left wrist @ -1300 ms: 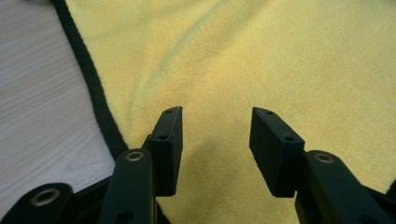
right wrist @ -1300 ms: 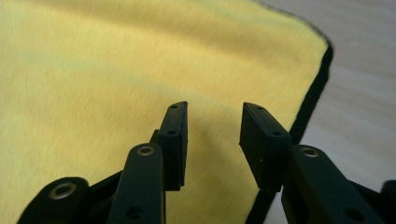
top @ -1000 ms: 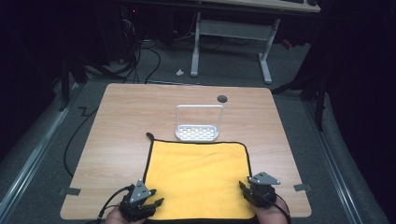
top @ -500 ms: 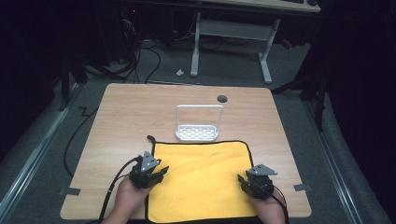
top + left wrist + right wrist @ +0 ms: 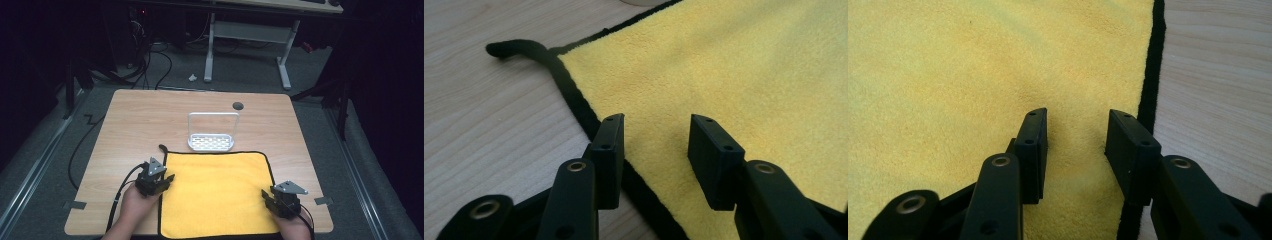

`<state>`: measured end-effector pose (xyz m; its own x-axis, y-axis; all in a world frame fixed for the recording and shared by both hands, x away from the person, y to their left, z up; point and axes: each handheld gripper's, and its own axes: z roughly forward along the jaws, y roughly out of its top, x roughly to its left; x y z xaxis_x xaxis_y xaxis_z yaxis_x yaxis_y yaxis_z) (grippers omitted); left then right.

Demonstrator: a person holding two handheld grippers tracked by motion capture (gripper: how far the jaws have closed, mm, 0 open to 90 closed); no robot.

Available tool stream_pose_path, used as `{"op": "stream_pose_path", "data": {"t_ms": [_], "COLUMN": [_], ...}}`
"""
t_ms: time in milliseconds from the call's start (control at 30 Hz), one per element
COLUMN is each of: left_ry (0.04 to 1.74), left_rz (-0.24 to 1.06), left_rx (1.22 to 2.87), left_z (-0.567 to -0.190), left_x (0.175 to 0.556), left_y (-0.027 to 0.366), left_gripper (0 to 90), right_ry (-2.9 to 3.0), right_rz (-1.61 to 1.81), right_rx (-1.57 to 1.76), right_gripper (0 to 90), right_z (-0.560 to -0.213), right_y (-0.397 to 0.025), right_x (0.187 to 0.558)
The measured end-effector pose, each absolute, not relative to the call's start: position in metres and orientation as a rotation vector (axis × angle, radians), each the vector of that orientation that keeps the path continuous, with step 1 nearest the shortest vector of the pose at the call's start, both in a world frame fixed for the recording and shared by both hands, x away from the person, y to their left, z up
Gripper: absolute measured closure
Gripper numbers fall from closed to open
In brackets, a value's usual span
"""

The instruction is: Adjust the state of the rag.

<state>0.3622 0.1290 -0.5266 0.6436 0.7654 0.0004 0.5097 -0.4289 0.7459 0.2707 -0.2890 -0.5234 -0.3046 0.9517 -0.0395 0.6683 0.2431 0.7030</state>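
Observation:
A yellow cloth (image 5: pixel 217 192) with a black hem lies flat on the near half of the wooden table (image 5: pixel 135 120). My left gripper (image 5: pixel 159 184) hovers at the cloth's left edge, open, its jaws astride the black hem (image 5: pixel 574 100) with yellow cloth (image 5: pixel 724 75) between them. A black hanging loop (image 5: pixel 519 47) sticks out from the cloth's far left corner. My right gripper (image 5: pixel 277 202) is open over the cloth (image 5: pixel 948 75) close to its right hem (image 5: pixel 1150 70), near the front right corner. Nothing is held.
A white perforated tray with an upright wire frame (image 5: pixel 212 132) stands just beyond the cloth's far edge. A dark round hole (image 5: pixel 238 105) sits in the tabletop behind it. Cables (image 5: pixel 117 197) trail off the front left. Another table's legs (image 5: pixel 282 55) stand on the floor beyond.
My left gripper has moved forward and to the right along the cloth's left edge, up toward its far corner. The right gripper has edged slightly inward over the cloth.

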Motion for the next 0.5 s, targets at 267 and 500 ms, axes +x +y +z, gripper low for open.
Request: {"op": "stream_pose_path", "data": {"t_ms": [267, 500], "left_ry": [1.045, 1.14], "left_rz": [0.423, 0.376], "left_rx": [1.992, 1.949], "left_z": [-0.517, -0.523], "left_x": [0.382, 0.418], "left_y": [0.147, 0.144], "left_gripper": [55.3, 53.3], "right_ry": [2.045, 2.083], "right_rz": [0.825, 0.781], "right_rx": [1.452, 1.425], "right_gripper": [56.7, 59.3], "right_z": [-0.514, -0.518], "right_y": [-0.283, -0.271], "right_x": [0.272, 0.274]}}
